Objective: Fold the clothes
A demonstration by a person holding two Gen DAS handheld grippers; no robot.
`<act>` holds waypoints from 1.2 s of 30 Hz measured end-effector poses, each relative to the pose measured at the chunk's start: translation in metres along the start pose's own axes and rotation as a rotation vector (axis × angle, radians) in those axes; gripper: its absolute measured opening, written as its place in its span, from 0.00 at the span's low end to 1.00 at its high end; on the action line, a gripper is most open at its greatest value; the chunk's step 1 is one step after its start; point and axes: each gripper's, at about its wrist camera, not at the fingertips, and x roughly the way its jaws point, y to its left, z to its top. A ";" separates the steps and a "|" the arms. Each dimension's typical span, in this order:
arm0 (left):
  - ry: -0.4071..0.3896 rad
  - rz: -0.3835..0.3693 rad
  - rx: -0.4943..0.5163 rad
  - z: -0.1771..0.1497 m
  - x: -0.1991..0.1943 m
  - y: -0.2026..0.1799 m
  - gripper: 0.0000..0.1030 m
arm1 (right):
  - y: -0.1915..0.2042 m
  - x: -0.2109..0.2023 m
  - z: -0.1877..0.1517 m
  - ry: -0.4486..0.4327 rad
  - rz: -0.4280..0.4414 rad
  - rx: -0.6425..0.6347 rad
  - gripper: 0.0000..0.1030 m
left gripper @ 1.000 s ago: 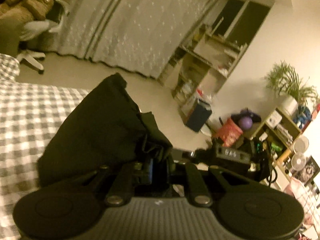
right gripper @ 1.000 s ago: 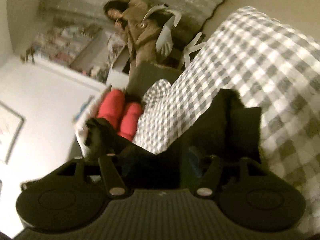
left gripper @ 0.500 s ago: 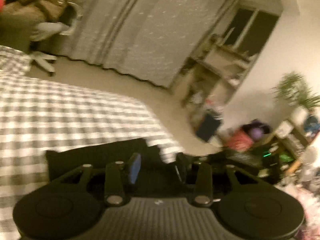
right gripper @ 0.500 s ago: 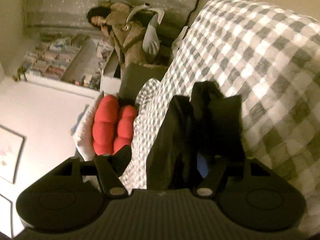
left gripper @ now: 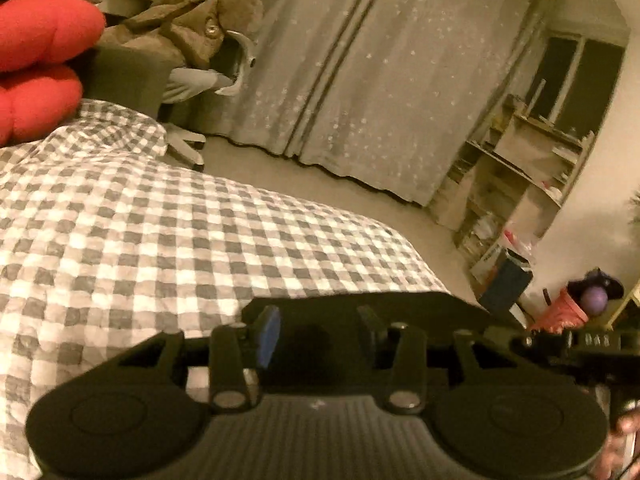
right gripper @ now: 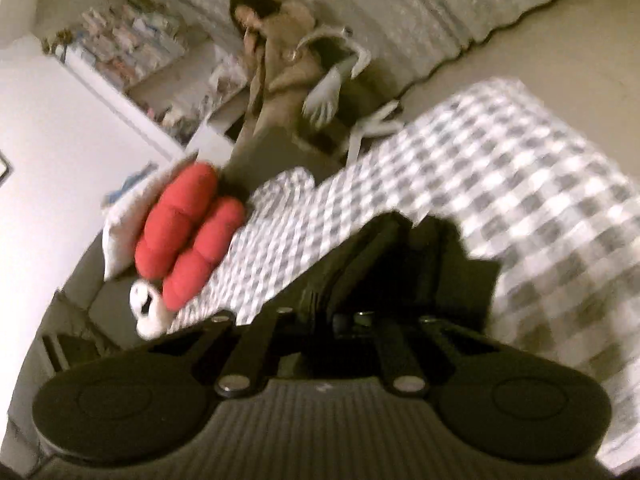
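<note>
A black garment (left gripper: 360, 304) lies flat on the checked bedspread (left gripper: 160, 240) right in front of my left gripper (left gripper: 320, 328). The left gripper is open just above it, its blue-padded finger (left gripper: 268, 332) apart from the other, nothing between them. In the right wrist view the black garment (right gripper: 400, 256) lies folded in layers on the bedspread (right gripper: 540, 184). My right gripper (right gripper: 348, 316) has its fingers close together, buried in the dark cloth; the tips are hidden.
A red cushion (right gripper: 184, 236) and a white pillow (right gripper: 120, 240) lie at the head of the bed. A person in a brown coat (right gripper: 280, 60) sits on an office chair beside the bed. Curtains (left gripper: 360, 80), shelves (left gripper: 520, 184) and floor clutter are beyond.
My left gripper let go of the black garment and opened; the cloth dropped from a raised bunch to lie flat on the bed. The right gripper's fingers closed together on the cloth.
</note>
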 end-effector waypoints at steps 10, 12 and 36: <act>0.057 0.032 0.170 -0.010 0.013 -0.028 0.45 | 0.013 0.000 -0.008 -0.031 -0.168 -0.185 0.16; 0.043 0.034 0.165 -0.007 0.014 -0.028 0.45 | 0.015 0.000 -0.010 -0.037 -0.201 -0.222 0.19; 0.027 0.177 0.202 0.002 0.048 -0.003 0.44 | -0.007 0.095 0.009 -0.077 -0.470 -0.471 0.32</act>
